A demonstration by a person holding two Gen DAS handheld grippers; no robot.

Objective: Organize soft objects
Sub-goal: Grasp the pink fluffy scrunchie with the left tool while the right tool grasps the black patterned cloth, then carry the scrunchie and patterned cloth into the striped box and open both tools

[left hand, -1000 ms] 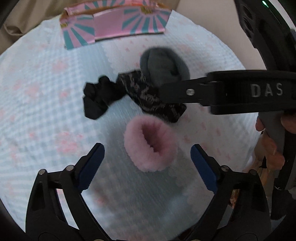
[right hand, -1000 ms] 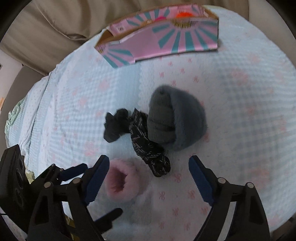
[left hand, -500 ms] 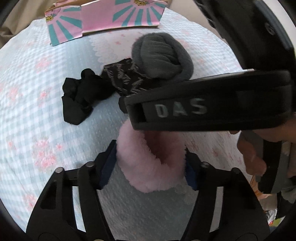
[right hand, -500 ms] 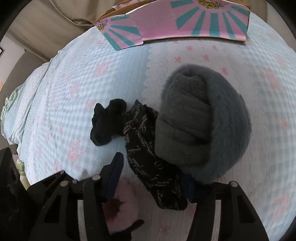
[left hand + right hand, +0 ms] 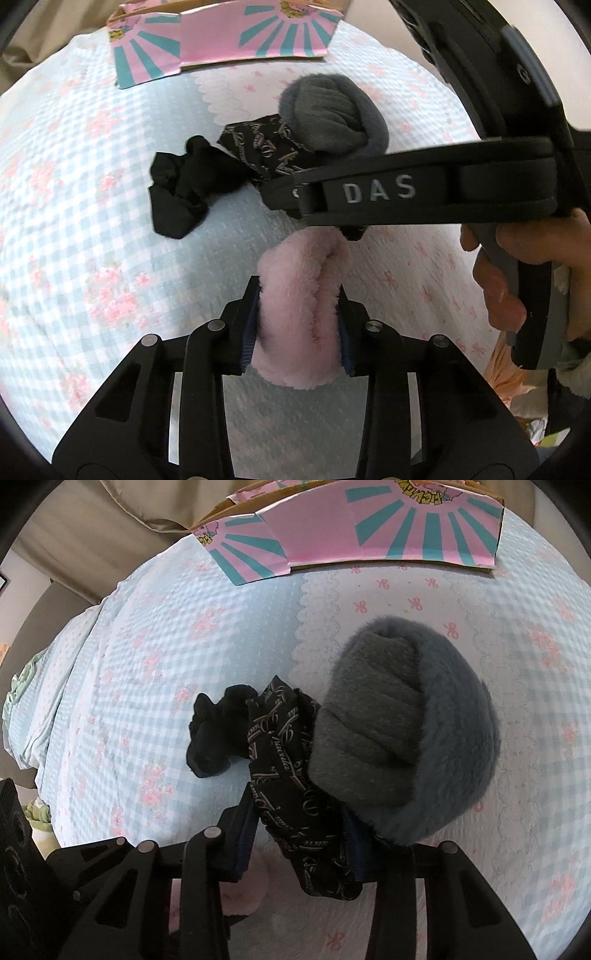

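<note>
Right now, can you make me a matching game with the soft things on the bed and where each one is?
Things:
1. pink fluffy cuff
2. black patterned cloth
3. grey rolled bundle
4. plain black cloth

Places:
A. lying free on the bedspread, left of the pile
B. squeezed in the left claw
C. leaning against the patterned cloth, right of it
D. pinched in the right claw

Pairs: 1-B, 2-D, 3-C, 4-A

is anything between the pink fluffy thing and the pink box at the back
Yes. The right gripper crosses just beyond the pink fluffy cuff, with the black sock, patterned cloth and grey bundle before the box.
</note>
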